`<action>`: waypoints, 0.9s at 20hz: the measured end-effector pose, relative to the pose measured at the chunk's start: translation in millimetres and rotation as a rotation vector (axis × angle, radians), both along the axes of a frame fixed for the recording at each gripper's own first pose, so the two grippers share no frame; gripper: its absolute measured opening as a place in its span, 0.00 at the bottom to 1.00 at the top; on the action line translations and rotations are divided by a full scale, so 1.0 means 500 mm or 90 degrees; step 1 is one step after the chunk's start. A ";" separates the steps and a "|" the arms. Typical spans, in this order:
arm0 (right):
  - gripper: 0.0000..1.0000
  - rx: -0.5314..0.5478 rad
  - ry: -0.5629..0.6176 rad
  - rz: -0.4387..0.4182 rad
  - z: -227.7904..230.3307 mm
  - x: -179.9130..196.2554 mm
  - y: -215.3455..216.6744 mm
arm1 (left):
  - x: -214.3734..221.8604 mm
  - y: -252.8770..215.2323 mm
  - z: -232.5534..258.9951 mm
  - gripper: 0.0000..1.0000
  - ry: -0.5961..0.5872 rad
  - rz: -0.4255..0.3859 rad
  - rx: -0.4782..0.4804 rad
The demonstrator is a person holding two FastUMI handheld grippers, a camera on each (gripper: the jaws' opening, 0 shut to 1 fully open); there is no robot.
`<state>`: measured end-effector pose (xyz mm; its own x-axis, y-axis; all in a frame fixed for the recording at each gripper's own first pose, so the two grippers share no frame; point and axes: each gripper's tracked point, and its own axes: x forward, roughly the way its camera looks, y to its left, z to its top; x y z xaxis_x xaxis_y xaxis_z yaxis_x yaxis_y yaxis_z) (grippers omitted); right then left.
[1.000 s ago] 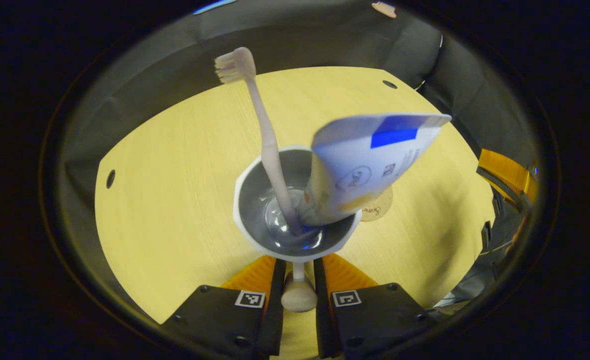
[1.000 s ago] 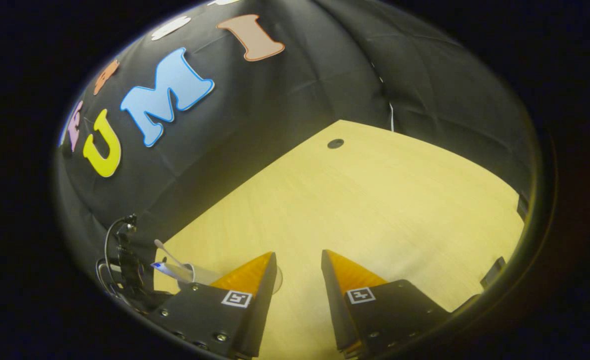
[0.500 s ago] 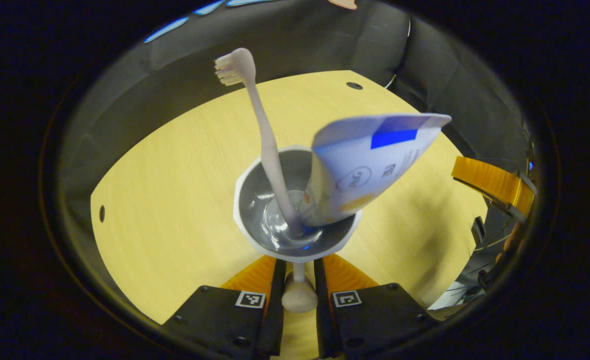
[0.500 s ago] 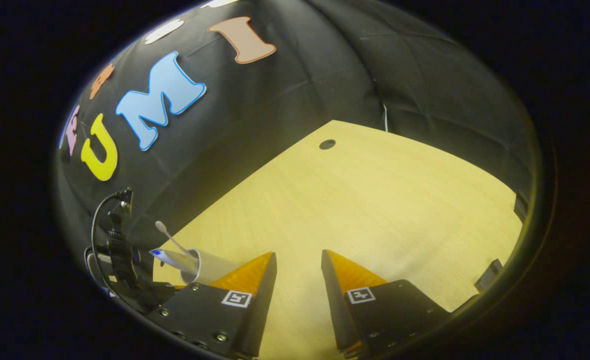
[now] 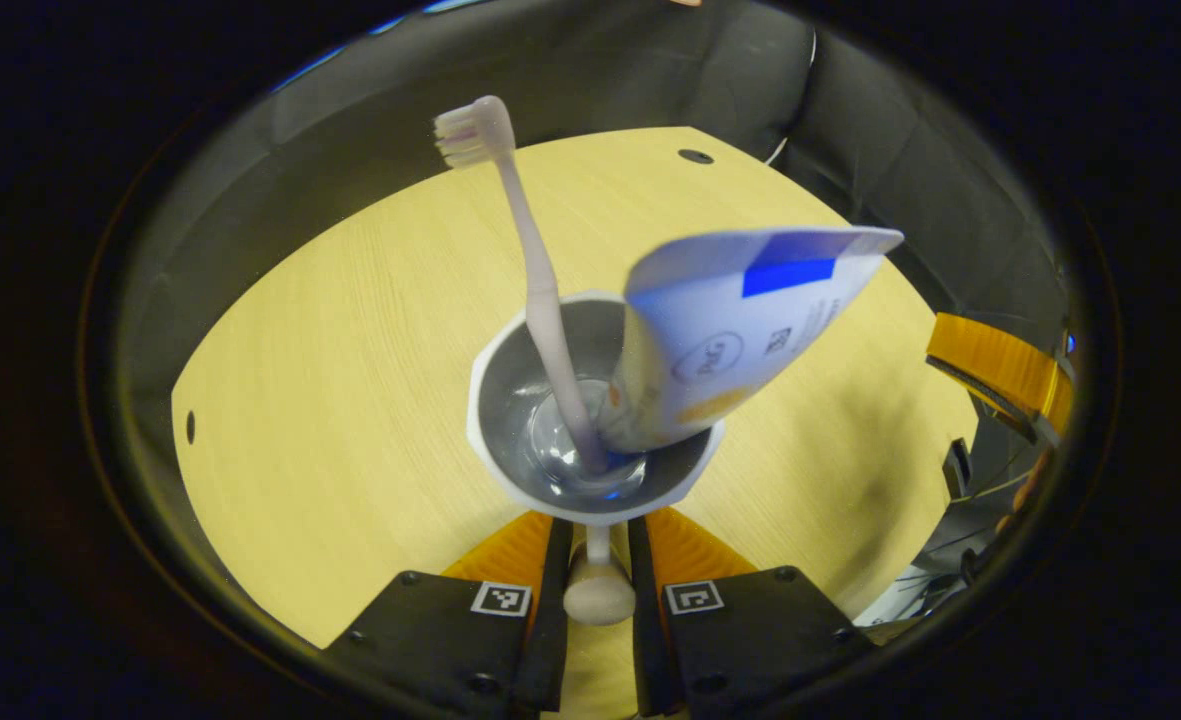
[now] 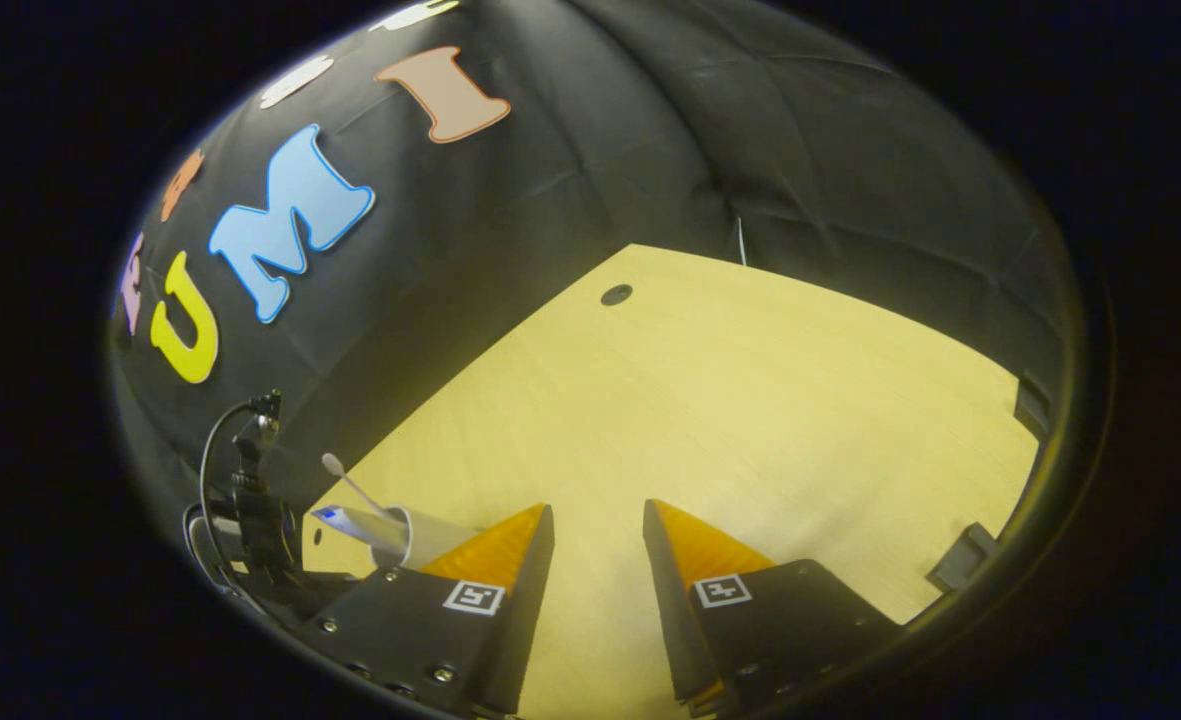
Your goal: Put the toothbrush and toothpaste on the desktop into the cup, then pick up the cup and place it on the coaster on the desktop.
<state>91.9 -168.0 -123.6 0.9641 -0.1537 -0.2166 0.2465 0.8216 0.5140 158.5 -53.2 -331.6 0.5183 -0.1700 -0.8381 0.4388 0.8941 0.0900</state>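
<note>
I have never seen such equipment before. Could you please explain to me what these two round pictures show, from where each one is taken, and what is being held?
A person holds two hand-held grippers, each carrying a fisheye camera that looks along its own two fingers. In the left gripper view, the left gripper is closed on the handle of a white cup. A toothbrush and a toothpaste tube stand inside the cup, above a light wooden desktop. In the right gripper view, the right gripper is open and holds nothing; the same cup appears far off at its left. The other gripper appears at the right edge of the left view.
</note>
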 end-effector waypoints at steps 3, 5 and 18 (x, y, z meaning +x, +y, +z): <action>0.54 0.001 0.002 0.003 -0.003 -0.004 -0.001 | -0.002 0.002 0.001 0.35 -0.014 -0.002 0.004; 0.54 0.001 0.004 0.009 -0.004 -0.003 0.003 | 0.008 -0.003 0.016 0.39 -0.039 -0.010 0.006; 0.54 -0.105 -0.056 0.119 0.107 -0.029 0.160 | -0.073 0.027 0.178 0.60 -0.204 0.021 -0.040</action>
<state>77.4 -88.0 -70.2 0.9930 0.0033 -0.1178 0.0423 0.9231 0.3823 122.2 -39.7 -242.4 0.7605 -0.1945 -0.6195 0.3674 0.9156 0.1635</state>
